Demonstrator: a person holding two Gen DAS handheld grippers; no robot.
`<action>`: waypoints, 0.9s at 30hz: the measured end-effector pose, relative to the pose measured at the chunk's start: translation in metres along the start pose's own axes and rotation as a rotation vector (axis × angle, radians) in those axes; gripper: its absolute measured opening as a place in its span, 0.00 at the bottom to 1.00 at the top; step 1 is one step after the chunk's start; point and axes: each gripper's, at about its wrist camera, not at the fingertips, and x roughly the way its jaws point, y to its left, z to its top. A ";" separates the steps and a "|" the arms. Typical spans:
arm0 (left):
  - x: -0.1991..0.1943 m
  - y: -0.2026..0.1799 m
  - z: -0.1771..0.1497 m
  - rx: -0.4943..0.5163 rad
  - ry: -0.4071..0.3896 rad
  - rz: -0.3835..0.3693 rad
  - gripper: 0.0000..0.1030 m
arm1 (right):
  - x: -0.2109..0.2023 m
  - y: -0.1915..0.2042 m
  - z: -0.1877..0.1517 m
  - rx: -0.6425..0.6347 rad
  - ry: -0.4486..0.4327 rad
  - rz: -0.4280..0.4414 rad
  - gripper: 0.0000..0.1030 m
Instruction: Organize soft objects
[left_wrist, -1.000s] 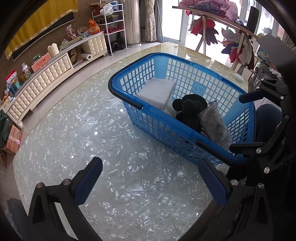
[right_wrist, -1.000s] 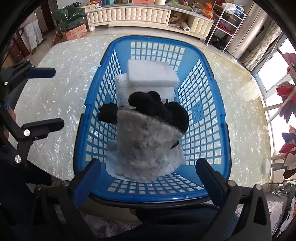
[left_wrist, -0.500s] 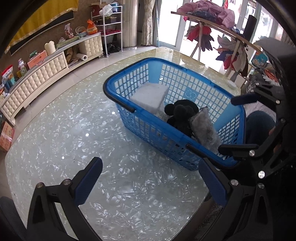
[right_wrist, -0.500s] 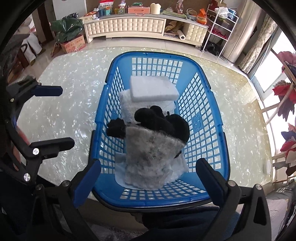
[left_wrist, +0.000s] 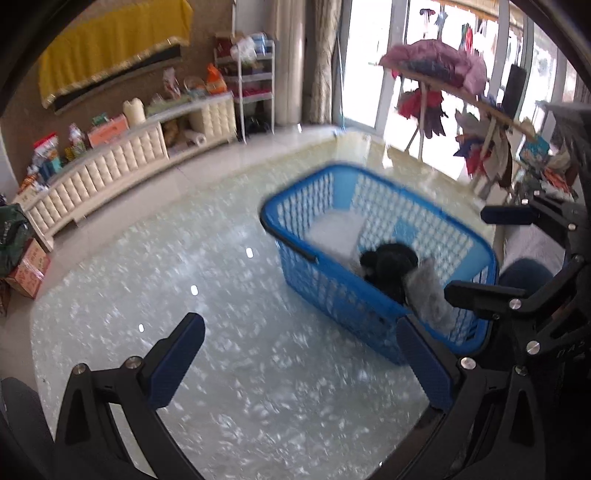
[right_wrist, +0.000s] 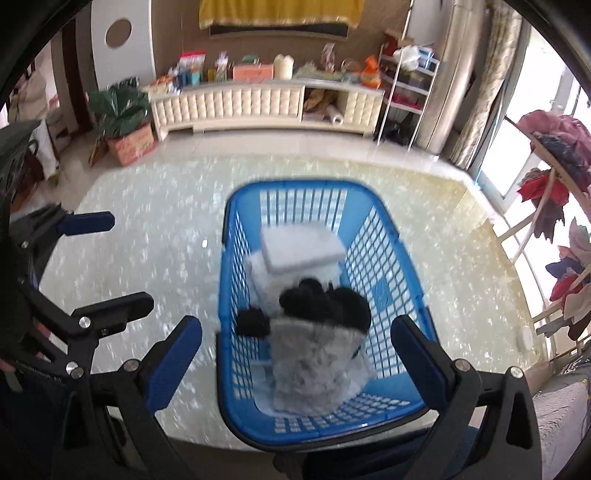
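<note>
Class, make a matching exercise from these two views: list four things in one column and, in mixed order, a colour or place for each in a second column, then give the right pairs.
Things:
1. basket
2. foam block
3. plush toy
4. furry cloth

Descriptions:
A. black, in the middle of the basket
B. blue, standing on the table
C. grey, at the near end of the basket
D. white, at the far end of the basket

Pairs: 1-B, 2-D, 3-A, 4-C

Both blurred wrist views look down, sharing the basket (left_wrist: 373, 295) (right_wrist: 321, 417).
</note>
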 end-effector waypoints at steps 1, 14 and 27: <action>-0.005 0.001 0.001 -0.002 -0.027 0.013 1.00 | -0.005 0.002 0.002 0.005 -0.025 -0.012 0.99; -0.058 0.021 0.007 -0.098 -0.293 0.081 1.00 | -0.052 0.026 0.011 0.008 -0.242 -0.077 0.99; -0.081 0.033 -0.004 -0.118 -0.355 0.085 1.00 | -0.058 0.044 0.012 -0.006 -0.314 -0.102 0.99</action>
